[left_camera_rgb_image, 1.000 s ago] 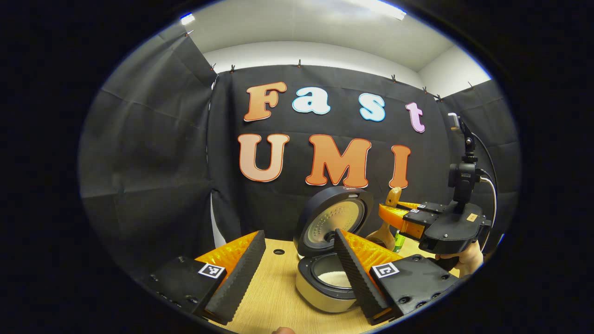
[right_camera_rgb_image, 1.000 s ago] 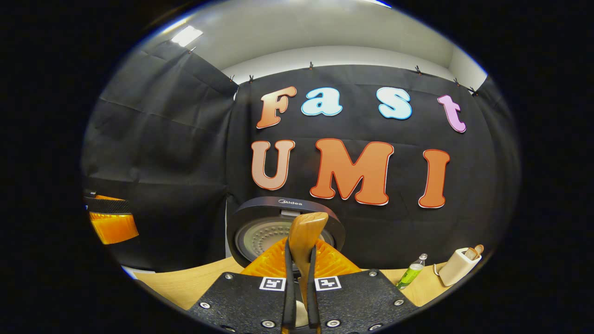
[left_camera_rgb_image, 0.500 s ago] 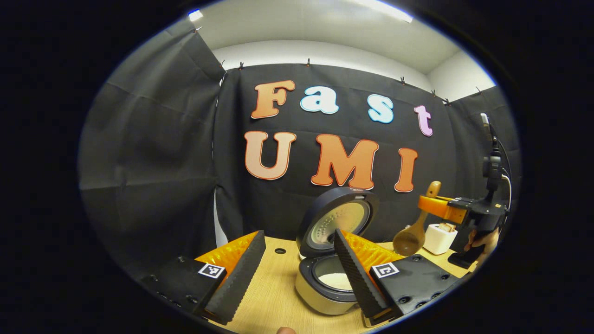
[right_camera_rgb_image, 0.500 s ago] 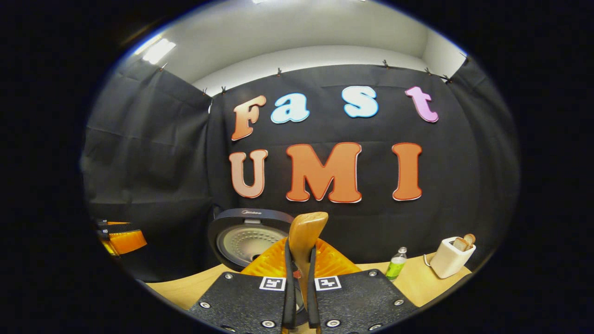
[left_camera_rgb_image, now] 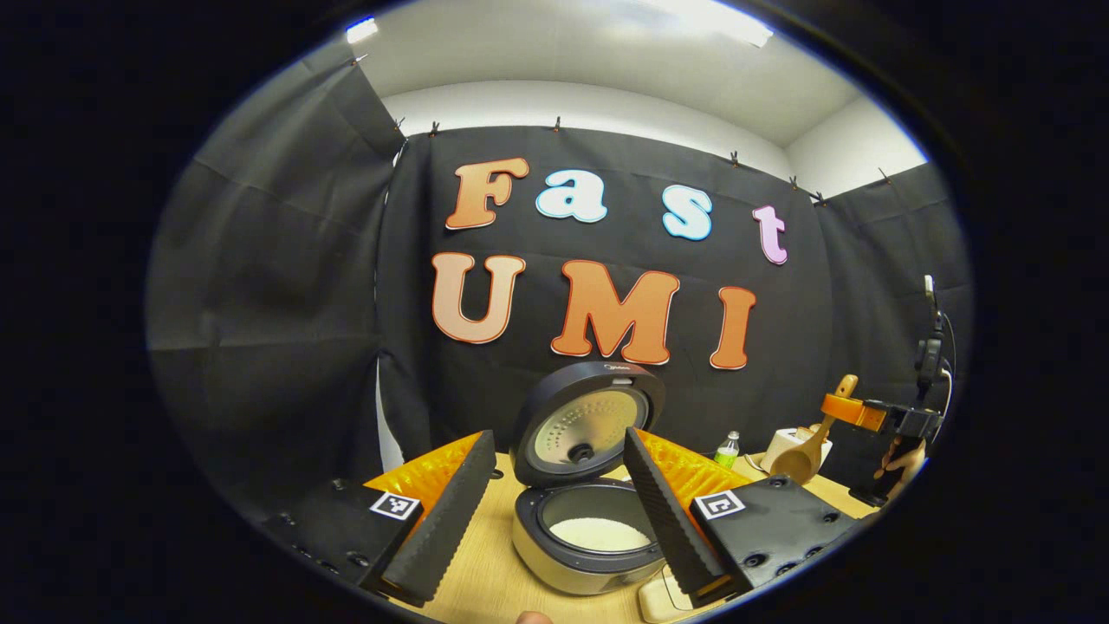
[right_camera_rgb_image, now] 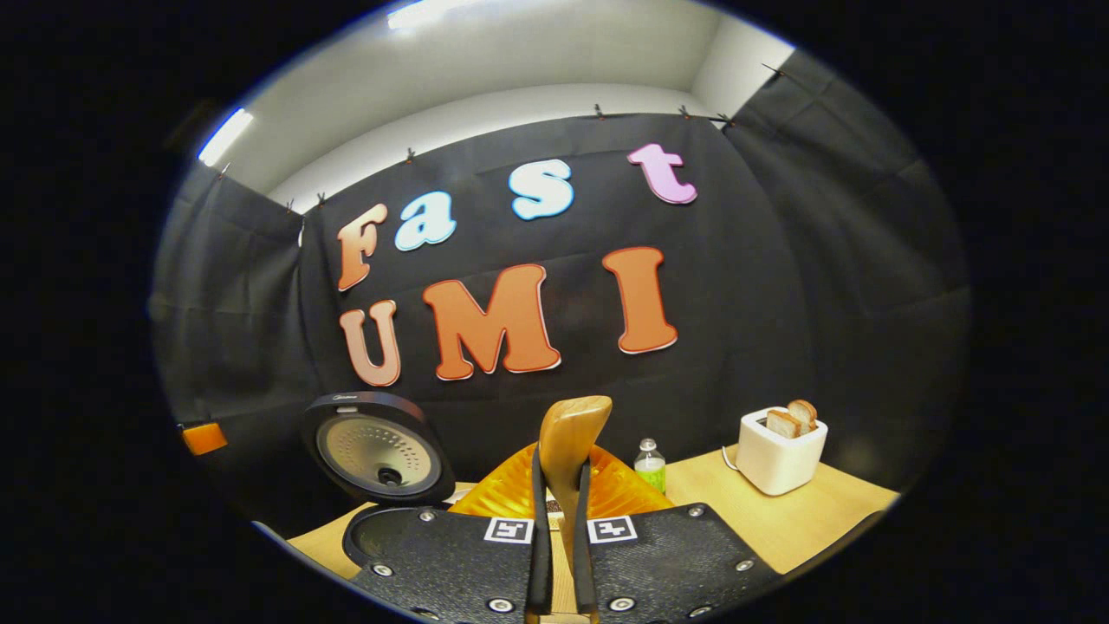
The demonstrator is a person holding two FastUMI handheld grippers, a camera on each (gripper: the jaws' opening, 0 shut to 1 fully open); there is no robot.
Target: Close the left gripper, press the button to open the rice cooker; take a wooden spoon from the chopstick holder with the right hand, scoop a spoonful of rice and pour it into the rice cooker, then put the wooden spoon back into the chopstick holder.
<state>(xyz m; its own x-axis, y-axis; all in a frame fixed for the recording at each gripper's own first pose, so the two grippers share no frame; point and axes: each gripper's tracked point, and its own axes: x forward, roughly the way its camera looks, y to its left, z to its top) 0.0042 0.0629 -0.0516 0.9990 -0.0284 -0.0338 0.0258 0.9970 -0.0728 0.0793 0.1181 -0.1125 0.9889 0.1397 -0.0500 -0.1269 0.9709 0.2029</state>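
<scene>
Right gripper: black screwed plates, square tag markers.

You see: one rice cooker, one wooden spoon, one bottle, one white holder with two pieces in it, two grippers, one table.

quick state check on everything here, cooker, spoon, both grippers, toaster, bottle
rice cooker: lid up, white rice in the pot
wooden spoon: clamped by its handle in the right gripper, off the table
right gripper: shut on the spoon handle
left gripper: open, holding nothing
toaster: upright, two bread slices sticking out of the top
bottle: standing, cap on
</scene>
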